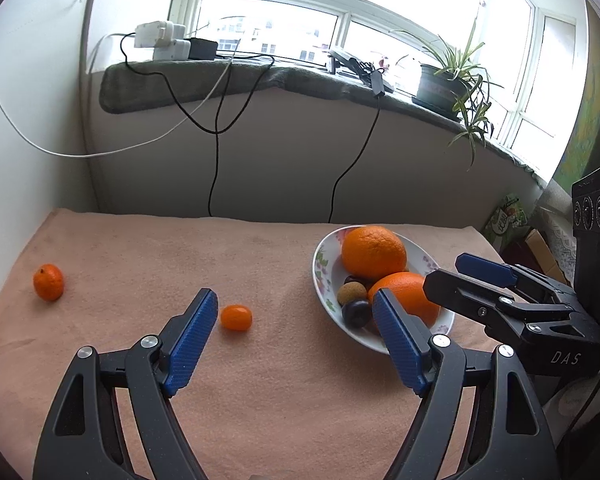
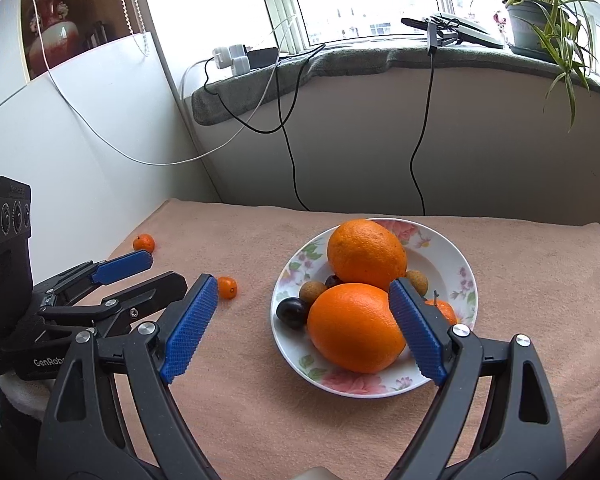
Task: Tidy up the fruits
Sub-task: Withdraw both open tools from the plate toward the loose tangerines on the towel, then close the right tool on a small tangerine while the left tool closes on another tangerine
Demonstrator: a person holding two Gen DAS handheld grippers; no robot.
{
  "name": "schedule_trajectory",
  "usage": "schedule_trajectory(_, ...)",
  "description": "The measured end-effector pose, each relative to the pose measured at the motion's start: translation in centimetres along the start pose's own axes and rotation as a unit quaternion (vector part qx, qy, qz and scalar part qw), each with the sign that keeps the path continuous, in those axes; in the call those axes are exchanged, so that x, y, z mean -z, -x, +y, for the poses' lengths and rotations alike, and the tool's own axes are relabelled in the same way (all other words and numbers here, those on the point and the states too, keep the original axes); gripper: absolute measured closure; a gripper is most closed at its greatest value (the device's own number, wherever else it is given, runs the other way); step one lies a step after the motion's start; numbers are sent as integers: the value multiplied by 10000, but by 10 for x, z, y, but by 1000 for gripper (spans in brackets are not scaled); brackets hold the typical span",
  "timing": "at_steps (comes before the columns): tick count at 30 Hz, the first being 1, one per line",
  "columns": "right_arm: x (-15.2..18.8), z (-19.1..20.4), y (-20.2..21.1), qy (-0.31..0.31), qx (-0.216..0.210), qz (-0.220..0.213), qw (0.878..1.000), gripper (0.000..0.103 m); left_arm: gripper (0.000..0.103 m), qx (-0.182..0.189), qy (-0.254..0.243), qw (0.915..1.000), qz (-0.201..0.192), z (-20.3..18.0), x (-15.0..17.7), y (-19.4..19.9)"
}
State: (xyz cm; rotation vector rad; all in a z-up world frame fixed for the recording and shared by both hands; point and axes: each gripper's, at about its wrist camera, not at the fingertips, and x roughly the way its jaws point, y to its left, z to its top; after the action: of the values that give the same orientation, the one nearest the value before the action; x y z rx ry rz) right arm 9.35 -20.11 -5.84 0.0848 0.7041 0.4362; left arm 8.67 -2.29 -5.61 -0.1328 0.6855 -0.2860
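A flowered white plate (image 2: pixel 456 276) (image 1: pixel 323 276) on the pink cloth holds two big oranges (image 2: pixel 356 328) (image 2: pixel 366 254), a dark plum (image 2: pixel 292 312), brown longans (image 2: pixel 312 291) and a small orange fruit (image 2: pixel 444 310). A kumquat (image 1: pixel 236 317) (image 2: pixel 227 287) lies on the cloth left of the plate. A small mandarin (image 1: pixel 48 282) (image 2: pixel 144 243) lies at the far left. My left gripper (image 1: pixel 294 318) is open and empty, with the kumquat just ahead by its left finger. My right gripper (image 2: pixel 302 300) is open and empty, hovering over the near orange.
The pink cloth (image 1: pixel 180 248) covers the table up to a white wall at the left and a grey-covered windowsill (image 1: pixel 220 80) at the back. Cables hang down from chargers on the sill. A potted plant (image 1: pixel 448 80) stands at the right.
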Motion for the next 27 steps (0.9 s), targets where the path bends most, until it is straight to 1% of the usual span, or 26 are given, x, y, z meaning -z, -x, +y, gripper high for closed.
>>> schedule_trajectory(7,3,30,-9,214,-140,-15,9997,14,23,-126,155,9998,-57,25,6,12)
schedule_trajectory(14,7,63,-28,528,-298,138,9981,14,23,-361,374,9986,-87,63,14,21)
schedule_trajectory(17,8,75,-40,662,-340,275,9968,21,23,-461,457,9979,-80,79,17,23)
schedule_trajectory(18,9,79,-45,702,-364,326,9963,25,23,-497,487,9975,-74,85,18,23)
schedule_trajectory(23,12,87,-67,751,-325,464,9956,27,23,-675,688,9953,-12,113,23,23)
schedule_trajectory(27,16,89,-88,737,-300,664,9946,40,23,-848,835,9929,3,135,24,21)
